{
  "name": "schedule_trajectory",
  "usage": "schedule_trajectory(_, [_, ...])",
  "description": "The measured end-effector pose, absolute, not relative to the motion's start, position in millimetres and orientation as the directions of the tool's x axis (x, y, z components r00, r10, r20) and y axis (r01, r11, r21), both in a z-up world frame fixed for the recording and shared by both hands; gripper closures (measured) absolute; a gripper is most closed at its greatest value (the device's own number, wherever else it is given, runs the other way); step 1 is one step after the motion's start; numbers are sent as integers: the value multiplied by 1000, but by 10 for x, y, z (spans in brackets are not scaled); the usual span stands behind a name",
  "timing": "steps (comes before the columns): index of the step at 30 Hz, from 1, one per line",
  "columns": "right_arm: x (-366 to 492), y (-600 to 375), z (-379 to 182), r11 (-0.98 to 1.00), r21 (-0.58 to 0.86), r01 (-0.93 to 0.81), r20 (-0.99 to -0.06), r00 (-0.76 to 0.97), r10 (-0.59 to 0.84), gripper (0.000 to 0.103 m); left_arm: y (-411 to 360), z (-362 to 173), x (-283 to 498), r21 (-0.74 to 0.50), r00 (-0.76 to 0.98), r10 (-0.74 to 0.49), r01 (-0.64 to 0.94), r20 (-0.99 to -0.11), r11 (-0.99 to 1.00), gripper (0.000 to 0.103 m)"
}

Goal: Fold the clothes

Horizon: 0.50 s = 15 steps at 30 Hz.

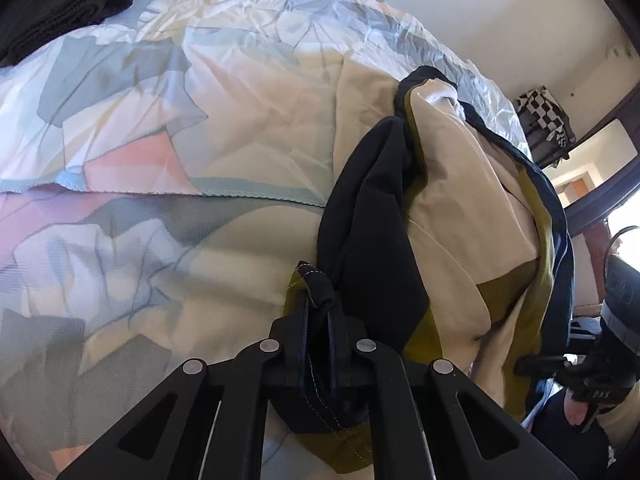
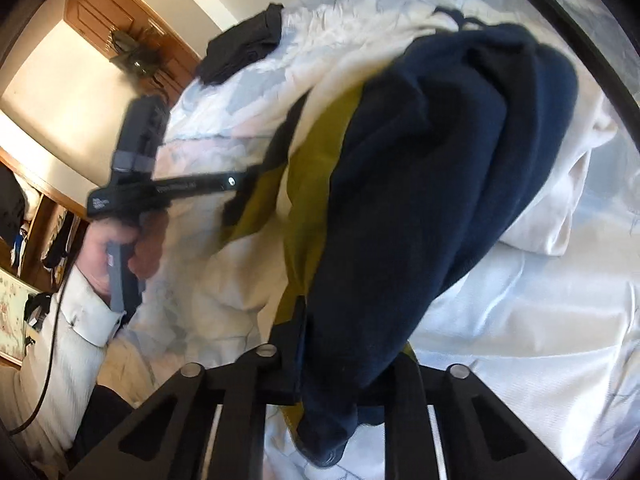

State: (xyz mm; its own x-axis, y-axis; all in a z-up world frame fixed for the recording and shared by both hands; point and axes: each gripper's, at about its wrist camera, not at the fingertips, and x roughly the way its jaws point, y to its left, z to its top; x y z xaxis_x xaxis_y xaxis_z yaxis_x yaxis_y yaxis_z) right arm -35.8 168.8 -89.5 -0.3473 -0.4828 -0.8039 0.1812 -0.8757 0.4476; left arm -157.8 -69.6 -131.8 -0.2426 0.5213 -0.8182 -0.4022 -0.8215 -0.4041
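Observation:
A colour-block garment [image 1: 460, 200] in navy, olive and cream hangs bunched over the patterned bedspread [image 1: 160, 100]. My left gripper [image 1: 318, 312] is shut on a navy hem corner with pale stitching, low in the left wrist view. In the right wrist view, my right gripper [image 2: 320, 320] is shut on a thick navy fold of the same garment [image 2: 440, 160]. The cloth drapes over and hides its right finger. The garment stretches between the two grippers, and its far cream part lies on the bed.
A pile of black clothes [image 1: 60, 0] lies at the far side of the bed [image 2: 244, 48]. A person's hand [image 2: 116, 248] in a pale sleeve holds the other tool at left. Wooden wardrobe doors [image 2: 104, 12] stand behind. A checkered item [image 1: 544, 116] sits by the wall.

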Motion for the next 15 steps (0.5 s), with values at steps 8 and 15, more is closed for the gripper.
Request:
schedule_trajectory(8, [-190, 2381, -171, -920, 369, 132, -810, -439, -388, 91, -654, -1197, -1519, -375, -273, 505, -413, -819, -830, 96])
schedule_trajectory(15, [-7, 3543, 792, -968, 245, -50, -810, -559, -176, 93, -488, -1091, -1377, -358, -270, 514, -464, -814, -811, 96])
